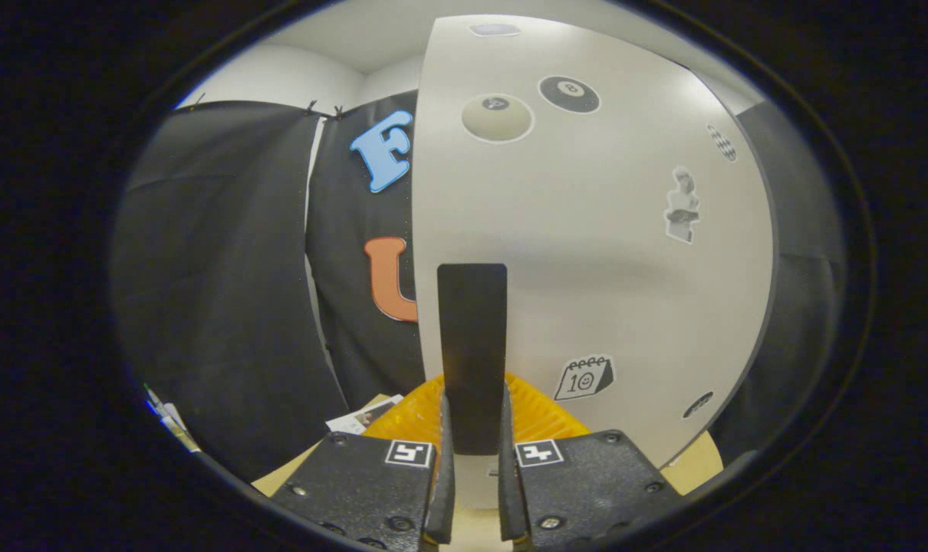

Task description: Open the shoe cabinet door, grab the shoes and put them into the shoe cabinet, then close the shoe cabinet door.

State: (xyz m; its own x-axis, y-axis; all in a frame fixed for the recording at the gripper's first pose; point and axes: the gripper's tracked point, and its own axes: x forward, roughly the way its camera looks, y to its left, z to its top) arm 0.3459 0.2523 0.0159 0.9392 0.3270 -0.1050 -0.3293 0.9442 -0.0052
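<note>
My tongs [472, 452] are pinching the flat black upright handle [472, 353] on the white sticker-dotted shoe cabinet door [587, 253], both fingers pressed against its sides. I judge this the door step, opening or closing I cannot tell. Next I must swing it steadily on its hinge without slipping.

White cabinet door [587, 253], black handle [472, 345]

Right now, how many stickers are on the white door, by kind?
Ball stickers: 2
Calendar sticker: 1
Figure sticker: 1
Small unclear stickers: 3
Total: 7
The gripper is shut on the black handle.
</note>
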